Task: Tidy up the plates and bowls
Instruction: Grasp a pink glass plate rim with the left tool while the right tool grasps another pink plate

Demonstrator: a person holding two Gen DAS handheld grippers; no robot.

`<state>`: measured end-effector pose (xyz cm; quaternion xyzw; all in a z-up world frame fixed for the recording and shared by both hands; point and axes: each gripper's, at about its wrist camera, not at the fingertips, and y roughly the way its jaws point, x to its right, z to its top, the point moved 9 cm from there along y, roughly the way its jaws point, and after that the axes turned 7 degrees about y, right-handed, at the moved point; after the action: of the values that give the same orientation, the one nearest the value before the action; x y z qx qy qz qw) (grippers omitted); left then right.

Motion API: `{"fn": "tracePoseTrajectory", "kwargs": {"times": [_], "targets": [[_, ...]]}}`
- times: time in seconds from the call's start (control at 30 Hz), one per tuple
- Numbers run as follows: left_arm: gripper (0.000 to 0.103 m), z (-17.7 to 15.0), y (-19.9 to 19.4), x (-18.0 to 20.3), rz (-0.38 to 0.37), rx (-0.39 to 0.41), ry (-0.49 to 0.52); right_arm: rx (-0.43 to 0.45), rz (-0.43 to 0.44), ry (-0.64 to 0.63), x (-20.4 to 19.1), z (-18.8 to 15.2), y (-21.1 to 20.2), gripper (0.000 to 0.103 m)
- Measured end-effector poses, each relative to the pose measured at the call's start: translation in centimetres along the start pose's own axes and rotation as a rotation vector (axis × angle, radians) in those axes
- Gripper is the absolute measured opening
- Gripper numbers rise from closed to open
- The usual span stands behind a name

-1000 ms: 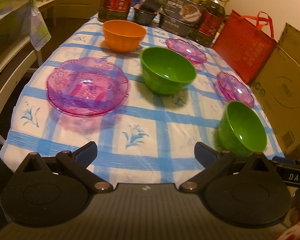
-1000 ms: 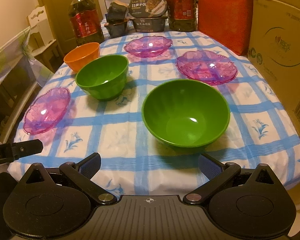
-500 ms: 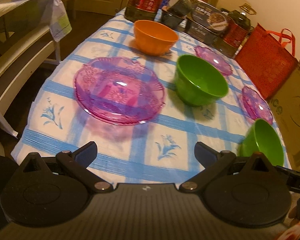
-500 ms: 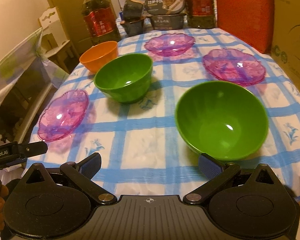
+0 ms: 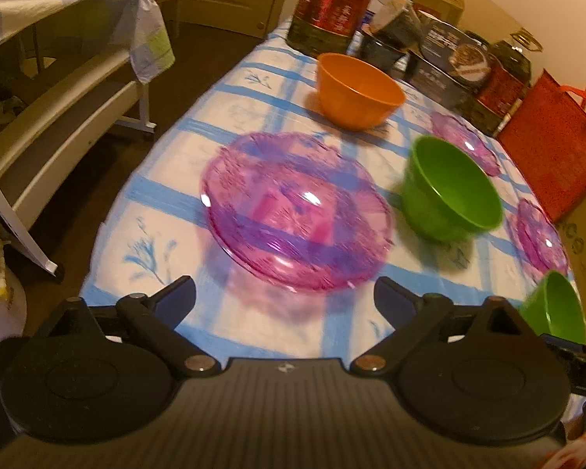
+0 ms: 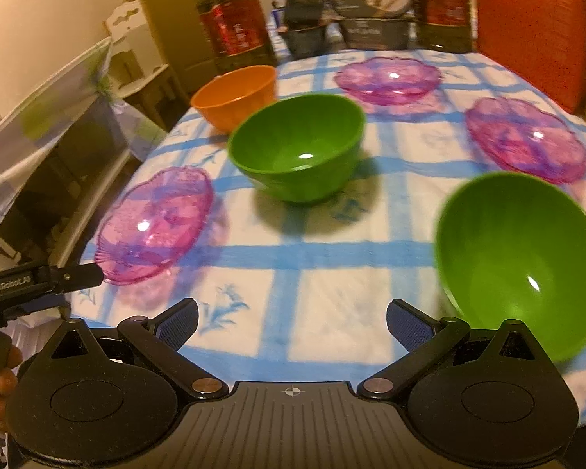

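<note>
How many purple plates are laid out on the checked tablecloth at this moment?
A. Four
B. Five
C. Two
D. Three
D. The right wrist view shows three purple plates lying apart: one near the left edge, one at the far end and one on the right side, set among two green bowls and an orange bowl.

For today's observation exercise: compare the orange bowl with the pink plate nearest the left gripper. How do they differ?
The orange bowl is opaque and plain; the pink plate is see-through, the cloth's blue stripes showing through, with a patterned surface. The bowl is deep with steep walls; the plate is shallow and wider. The bowl sits farther back near the bottles; the plate lies just ahead of the left gripper. Both stand upright and empty.
</note>
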<state>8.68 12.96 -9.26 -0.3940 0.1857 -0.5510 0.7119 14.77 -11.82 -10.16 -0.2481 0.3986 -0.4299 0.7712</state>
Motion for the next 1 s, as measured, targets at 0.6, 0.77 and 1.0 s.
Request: {"fn": "tracePoseTrajectory", "kwargs": {"times": [0.6, 0.77, 1.0], "targets": [[0.069, 3.9, 5.7, -4.6, 0.033, 0.009, 0.042, -0.023, 0.078, -0.029, -5.5, 3.4, 9.3, 0.064], [0.055, 4.2, 6.6, -5.3, 0.036, 0.009, 0.036, -0.022, 0.092, -0.033, -6.5, 4.3, 10.9, 0.057], [0.032, 4.2, 7.5, -5.8, 0.017, -0.002, 0.028, -0.037, 0.091, -0.048, -7.4, 4.9, 12.7, 0.044]]}}
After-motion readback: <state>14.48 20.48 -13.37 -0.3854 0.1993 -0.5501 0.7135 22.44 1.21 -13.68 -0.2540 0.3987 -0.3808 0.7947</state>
